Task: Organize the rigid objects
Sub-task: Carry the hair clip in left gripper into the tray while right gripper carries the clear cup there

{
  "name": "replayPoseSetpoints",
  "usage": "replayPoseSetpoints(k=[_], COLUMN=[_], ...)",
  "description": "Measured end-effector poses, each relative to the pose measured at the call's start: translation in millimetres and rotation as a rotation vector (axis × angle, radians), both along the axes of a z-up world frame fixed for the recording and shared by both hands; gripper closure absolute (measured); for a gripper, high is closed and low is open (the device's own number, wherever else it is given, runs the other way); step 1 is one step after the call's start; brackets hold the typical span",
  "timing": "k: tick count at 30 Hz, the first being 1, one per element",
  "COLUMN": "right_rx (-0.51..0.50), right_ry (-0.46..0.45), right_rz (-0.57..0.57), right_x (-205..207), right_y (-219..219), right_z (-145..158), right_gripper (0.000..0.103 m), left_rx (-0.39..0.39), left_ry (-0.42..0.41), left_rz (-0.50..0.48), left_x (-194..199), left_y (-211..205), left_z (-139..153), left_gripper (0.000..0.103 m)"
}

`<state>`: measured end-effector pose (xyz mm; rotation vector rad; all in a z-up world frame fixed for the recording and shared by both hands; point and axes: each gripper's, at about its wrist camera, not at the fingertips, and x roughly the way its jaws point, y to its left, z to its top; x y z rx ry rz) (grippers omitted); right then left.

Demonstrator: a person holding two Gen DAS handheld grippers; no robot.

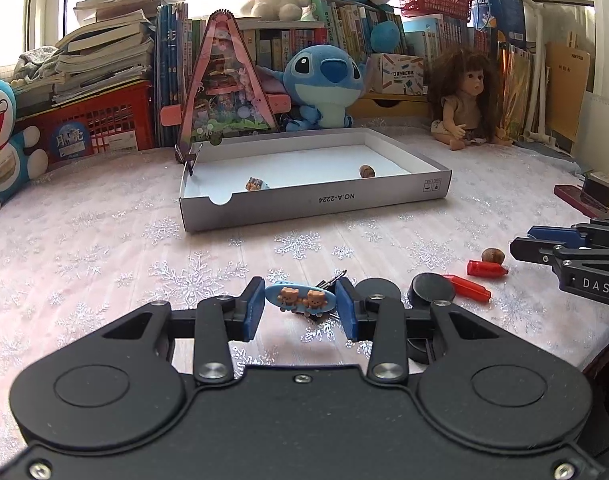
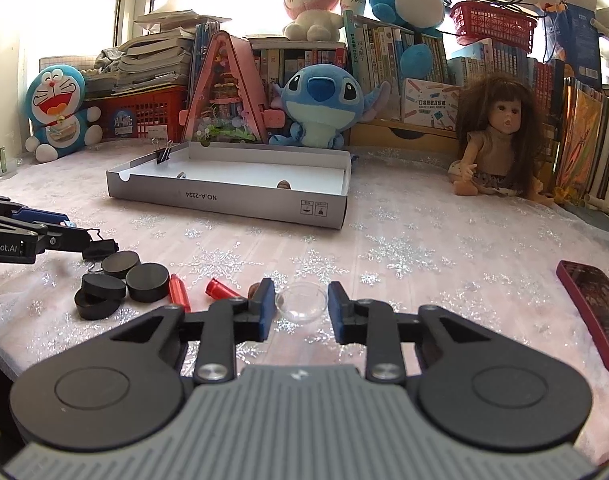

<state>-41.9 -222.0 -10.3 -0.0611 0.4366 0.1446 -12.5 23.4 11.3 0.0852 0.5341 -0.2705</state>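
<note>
My left gripper (image 1: 300, 308) is open, its blue pads either side of a blue hair clip with two bears (image 1: 300, 300) lying on the cloth, with a black binder clip (image 1: 331, 280) just behind. My right gripper (image 2: 300, 308) is open around a small clear round dish (image 2: 302, 302) on the cloth. The grey shallow box (image 1: 316, 200) stands ahead and holds a walnut (image 1: 367, 171) and a small figure (image 1: 254, 185); it also shows in the right wrist view (image 2: 232, 200) with a binder clip (image 2: 163, 154) on its rim.
Black discs (image 2: 120, 276), two red caps (image 2: 200, 290) and a walnut (image 2: 254, 290) lie left of the right gripper. A dark red phone (image 2: 596, 308) lies at right. Plush toys, a doll (image 2: 496, 136), books and red baskets line the back.
</note>
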Motion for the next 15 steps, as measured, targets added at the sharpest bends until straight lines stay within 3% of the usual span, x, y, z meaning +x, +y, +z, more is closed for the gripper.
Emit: replayPoseSetpoints(k=[15], right_rx=[0.003], right_ry=[-0.031], right_rz=[-0.035], right_x=[37], right_y=[-5], right_z=[28], right_gripper=[0.07], left_rx=[-0.031], left_ry=[-0.032], left_rz=[0.068], left_x=[54], left_y=[6], left_z=[37], left_gripper=[0.067])
